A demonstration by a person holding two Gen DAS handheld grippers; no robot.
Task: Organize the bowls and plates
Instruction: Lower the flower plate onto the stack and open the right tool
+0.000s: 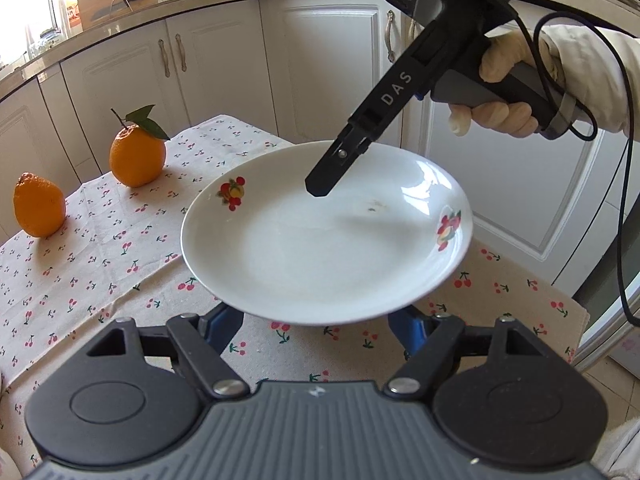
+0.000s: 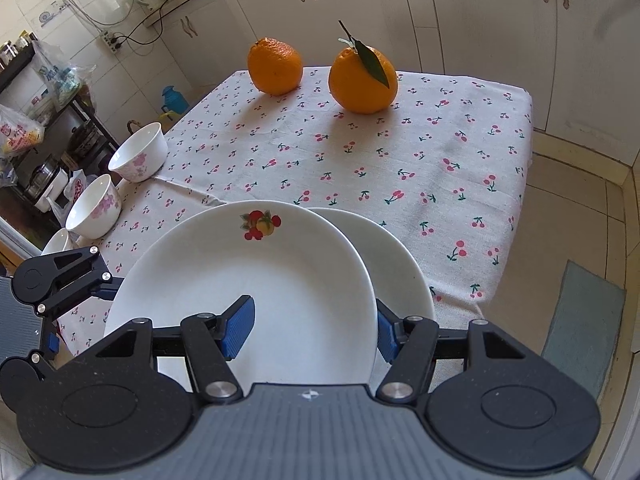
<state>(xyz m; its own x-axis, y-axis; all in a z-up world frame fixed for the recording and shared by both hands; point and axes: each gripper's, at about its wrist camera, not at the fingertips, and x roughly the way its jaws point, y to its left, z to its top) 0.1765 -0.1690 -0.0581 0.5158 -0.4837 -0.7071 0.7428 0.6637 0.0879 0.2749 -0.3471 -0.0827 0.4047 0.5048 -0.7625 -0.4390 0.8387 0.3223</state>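
Note:
A white plate with fruit prints (image 1: 320, 240) fills the middle of the left wrist view, seemingly raised above the cherry-print tablecloth (image 1: 80, 280). My right gripper (image 1: 320, 192) reaches over the plate's far rim, its jaws astride the rim (image 2: 314, 328) and wide apart. A second white plate (image 2: 396, 264) lies partly under the first. My left gripper (image 1: 316, 332) is open at the plate's near edge, its blue pads (image 1: 408, 328) mostly hidden beneath the rim. Two white bowls with pink flowers (image 2: 140, 152) (image 2: 94, 208) stand at the table's left edge.
Two oranges (image 2: 274, 66) (image 2: 362, 80) sit at the far side of the table, one with a leaf. White cabinets (image 1: 340, 60) stand behind. A third white dish (image 2: 56, 242) shows partly at the left edge. A mat (image 2: 580, 320) lies on the tiled floor.

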